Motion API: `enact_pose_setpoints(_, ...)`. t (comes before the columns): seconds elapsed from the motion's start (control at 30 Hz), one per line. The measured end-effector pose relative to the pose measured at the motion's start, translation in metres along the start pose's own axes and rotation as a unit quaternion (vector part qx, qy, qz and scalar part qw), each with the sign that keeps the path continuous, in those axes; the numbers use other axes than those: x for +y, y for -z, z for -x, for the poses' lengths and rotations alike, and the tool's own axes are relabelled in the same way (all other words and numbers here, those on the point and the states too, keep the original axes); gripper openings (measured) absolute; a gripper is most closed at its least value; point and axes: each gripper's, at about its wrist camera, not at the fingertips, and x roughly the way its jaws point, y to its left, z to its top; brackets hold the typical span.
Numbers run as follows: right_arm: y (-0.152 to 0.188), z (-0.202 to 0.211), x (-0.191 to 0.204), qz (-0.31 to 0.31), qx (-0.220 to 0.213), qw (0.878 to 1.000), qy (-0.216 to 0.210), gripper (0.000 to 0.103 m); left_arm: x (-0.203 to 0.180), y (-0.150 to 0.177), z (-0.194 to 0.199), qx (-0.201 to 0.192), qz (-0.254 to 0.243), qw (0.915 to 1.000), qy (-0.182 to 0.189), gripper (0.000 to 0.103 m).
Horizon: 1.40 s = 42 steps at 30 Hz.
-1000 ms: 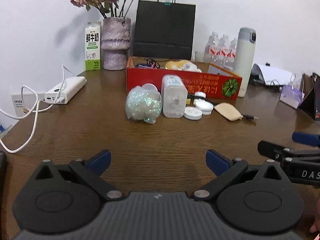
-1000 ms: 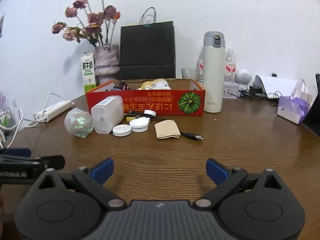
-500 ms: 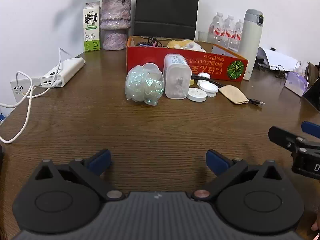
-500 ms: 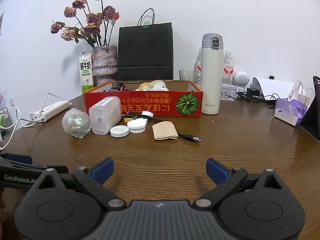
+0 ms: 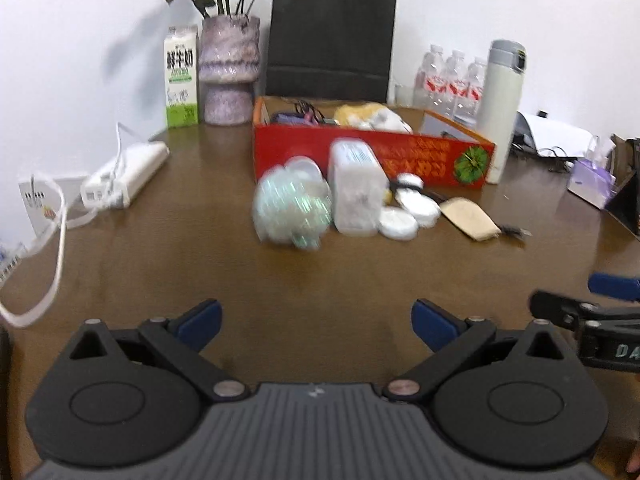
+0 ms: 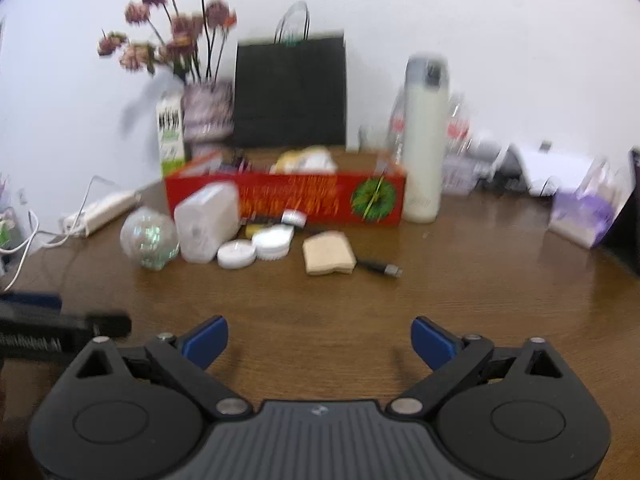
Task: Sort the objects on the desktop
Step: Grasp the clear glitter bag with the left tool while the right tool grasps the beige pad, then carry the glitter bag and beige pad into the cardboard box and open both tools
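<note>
A red cardboard box (image 5: 372, 154) (image 6: 288, 198) stands mid-table with items inside. In front of it lie an iridescent clear ball (image 5: 294, 210) (image 6: 149, 238), a white plastic container (image 5: 356, 194) (image 6: 206, 226), two round white lids (image 5: 400, 222) (image 6: 236, 254), a beige pouch (image 5: 470, 222) (image 6: 328, 258) and a black cable plug (image 6: 380, 267). My left gripper (image 5: 316, 318) is open and empty over bare table, well short of the ball. My right gripper (image 6: 319, 338) is open and empty, short of the pouch. Each gripper's tip shows in the other's view (image 5: 592, 312) (image 6: 60, 320).
At the back stand a milk carton (image 5: 182, 76), a vase of dried flowers (image 5: 230, 70), a black paper bag (image 5: 330, 38), water bottles (image 5: 452, 80) and a white thermos (image 5: 500, 108) (image 6: 424, 136). A white power strip with cables (image 5: 124, 174) lies left; a purple tissue pack (image 6: 580, 212) sits right.
Both grippers have shifted slightly and both views are now motion-blurred. The left view has tilted back up. The right gripper has moved a little closer to the objects. Both jaws stay open.
</note>
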Motion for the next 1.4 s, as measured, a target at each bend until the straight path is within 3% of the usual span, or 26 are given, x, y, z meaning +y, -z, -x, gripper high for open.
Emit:
enact_pose_setpoints(0.13,-0.025,-0.024,-0.011,-0.006,0.008,1.000,0.005,0.083,0.012,-0.029,-0.025,-0.014,0.004,0.9999,0.001,0.103)
enact_pose_setpoints(0.3,-0.058,-0.073,-0.012,0.026,0.019,0.999,0.011,0.071,0.031,-0.061,-0.064,-0.010,0.033,0.9993,0.015,0.090)
enact_pose_setpoints(0.43,-0.070,-0.116,-0.012,0.024,0.029,0.999,0.009,0.071,0.039,-0.067,-0.088,0.005,0.057,0.9979,0.031,0.061)
enact_pose_setpoints(0.47,-0.071,-0.125,-0.011,0.024,0.035,0.999,0.012,0.065,0.042,-0.066,-0.090,0.008,0.064,0.9973,0.036,0.052)
enact_pose_setpoints(0.5,-0.071,-0.130,-0.010,0.026,0.037,0.999,0.013,0.047,0.044,-0.063,-0.092,0.012,0.069,0.9968,0.039,0.051)
enact_pose_setpoints(0.57,-0.069,-0.139,-0.007,0.028,0.044,0.999,0.009,0.025,0.046,-0.061,-0.090,0.005,0.070,0.9965,0.046,0.045)
enact_pose_setpoints(0.63,-0.068,-0.137,-0.003,0.038,0.037,0.999,0.007,0.021,0.045,-0.061,-0.086,-0.007,0.067,0.9968,0.043,0.040)
enact_pose_setpoints(0.67,-0.067,-0.135,-0.001,0.045,0.031,0.999,0.003,0.010,0.044,-0.060,-0.084,-0.010,0.065,0.9969,0.044,0.038)
enact_pose_setpoints(0.87,-0.061,-0.095,0.011,0.054,-0.008,0.999,-0.007,0.007,0.035,-0.053,-0.049,-0.026,0.063,0.9961,0.056,0.037)
enact_pose_setpoints(1.07,-0.027,-0.043,0.016,0.031,0.018,0.998,-0.047,0.007,0.004,-0.021,-0.012,0.003,0.042,0.9949,0.091,0.037)
enact_pose_setpoints(1.17,-0.009,-0.023,0.018,0.040,0.023,0.998,-0.047,0.008,-0.013,-0.006,0.003,-0.001,0.013,0.9961,0.087,0.037)
enact_pose_setpoints(1.4,0.012,0.015,0.011,0.028,0.023,0.999,-0.040,0.008,-0.026,0.018,0.035,0.007,0.006,0.9952,0.097,0.037)
